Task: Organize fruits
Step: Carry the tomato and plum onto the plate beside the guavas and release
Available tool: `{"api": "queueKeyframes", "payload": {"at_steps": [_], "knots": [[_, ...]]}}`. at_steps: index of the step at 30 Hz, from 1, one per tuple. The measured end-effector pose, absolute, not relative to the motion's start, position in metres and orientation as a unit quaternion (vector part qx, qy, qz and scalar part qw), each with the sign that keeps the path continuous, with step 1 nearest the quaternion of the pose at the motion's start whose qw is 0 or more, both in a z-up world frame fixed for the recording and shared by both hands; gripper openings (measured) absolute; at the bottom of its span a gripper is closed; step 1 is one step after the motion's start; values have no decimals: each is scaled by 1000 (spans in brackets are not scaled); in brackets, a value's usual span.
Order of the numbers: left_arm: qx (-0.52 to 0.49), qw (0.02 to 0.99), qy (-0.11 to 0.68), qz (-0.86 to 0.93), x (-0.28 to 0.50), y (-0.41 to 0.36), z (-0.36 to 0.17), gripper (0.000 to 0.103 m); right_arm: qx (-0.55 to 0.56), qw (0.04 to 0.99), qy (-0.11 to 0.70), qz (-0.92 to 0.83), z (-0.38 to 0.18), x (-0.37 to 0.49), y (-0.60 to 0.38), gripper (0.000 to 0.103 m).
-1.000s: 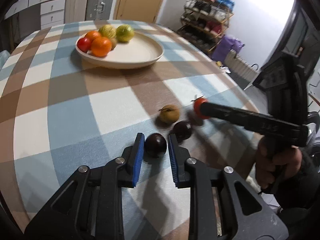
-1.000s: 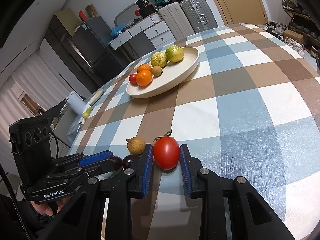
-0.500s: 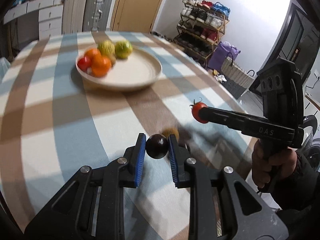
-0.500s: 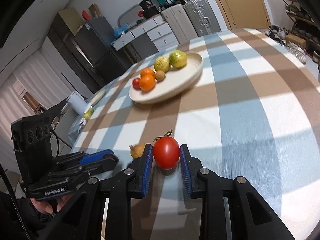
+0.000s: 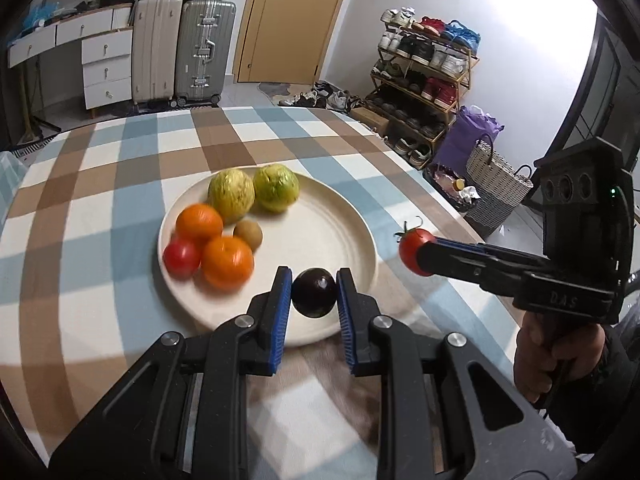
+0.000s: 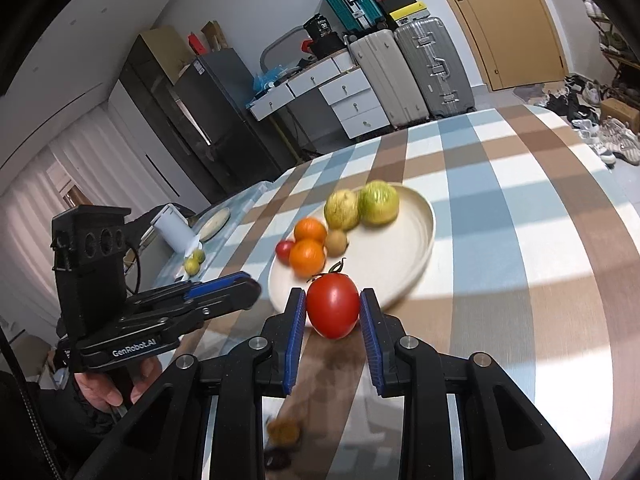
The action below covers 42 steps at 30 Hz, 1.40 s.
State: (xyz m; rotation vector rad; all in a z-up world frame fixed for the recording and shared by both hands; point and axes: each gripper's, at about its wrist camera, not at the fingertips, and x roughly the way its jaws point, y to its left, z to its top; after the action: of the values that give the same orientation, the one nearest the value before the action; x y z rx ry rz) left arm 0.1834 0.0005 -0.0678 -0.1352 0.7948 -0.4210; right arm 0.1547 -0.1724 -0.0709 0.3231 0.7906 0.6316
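Observation:
My left gripper (image 5: 314,294) is shut on a dark purple round fruit (image 5: 314,293), held in the air over the near rim of the cream plate (image 5: 336,236). My right gripper (image 6: 332,312) is shut on a red tomato (image 6: 333,310) with a green stem, just short of the plate (image 6: 416,256). The tomato (image 5: 414,246) also shows to the right of the plate in the left wrist view. On the plate lie two oranges (image 5: 227,262), a small tomato (image 5: 182,257), a kiwi (image 5: 248,235) and two yellow-green fruits (image 5: 276,187).
A checked cloth (image 5: 100,184) covers the table. A brown longan-like fruit (image 6: 284,432) and a dark fruit (image 6: 278,460) lie on it under my right gripper. Suitcases (image 5: 204,48), drawers and a shoe rack (image 5: 424,68) stand beyond the table. A white jug (image 6: 176,228) sits at the far left.
Both grippers lifted their fruits off the cloth and carried them toward the plate. The plate now looks much nearer, and the loose fruits have dropped behind, out of the left wrist view.

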Motion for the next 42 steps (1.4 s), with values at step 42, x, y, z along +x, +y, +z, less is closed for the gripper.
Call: {"api": "queueKeyframes", "payload": {"at_steps": [42], "knots": [[-63,897,396,-184,267,-14,-87,42,191,848,401,288,-90,256,-163,55]]}}
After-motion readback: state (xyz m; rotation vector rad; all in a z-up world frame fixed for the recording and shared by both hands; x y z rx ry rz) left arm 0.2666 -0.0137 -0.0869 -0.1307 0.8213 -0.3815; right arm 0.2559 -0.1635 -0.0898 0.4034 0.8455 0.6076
